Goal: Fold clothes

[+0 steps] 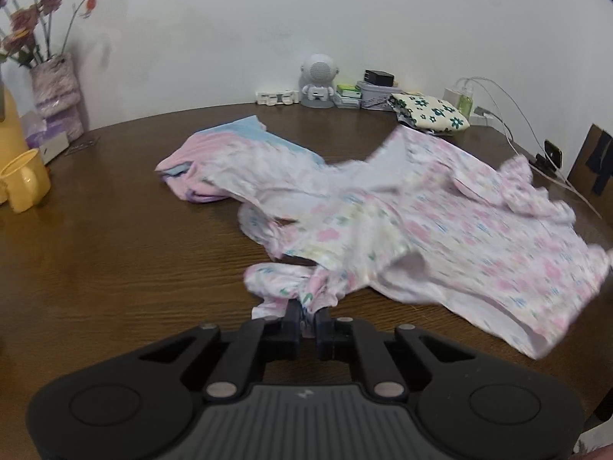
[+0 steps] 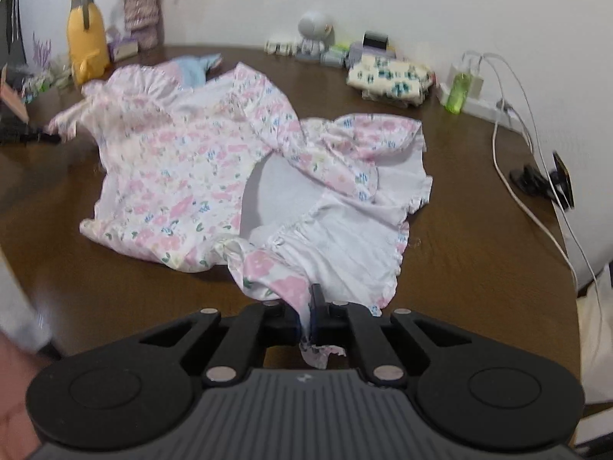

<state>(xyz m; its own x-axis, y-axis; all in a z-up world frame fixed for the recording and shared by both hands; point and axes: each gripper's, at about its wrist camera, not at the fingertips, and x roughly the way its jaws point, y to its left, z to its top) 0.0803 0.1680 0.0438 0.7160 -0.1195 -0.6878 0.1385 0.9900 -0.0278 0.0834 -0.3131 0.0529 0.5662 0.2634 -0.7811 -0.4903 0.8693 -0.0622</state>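
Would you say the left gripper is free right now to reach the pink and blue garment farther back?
Probably not: the left gripper is shut on the floral dress, which it must release first; the pink and blue garment itself lies uncovered.

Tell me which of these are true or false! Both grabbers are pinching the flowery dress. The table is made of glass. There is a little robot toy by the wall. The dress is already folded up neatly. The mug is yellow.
1. True: the left hand-held gripper and the right hand-held gripper are each shut on the flowery dress.
2. False: the table is brown wood.
3. True: a small white robot toy stands by the wall.
4. False: the dress lies spread out and crumpled.
5. True: the mug is yellow.
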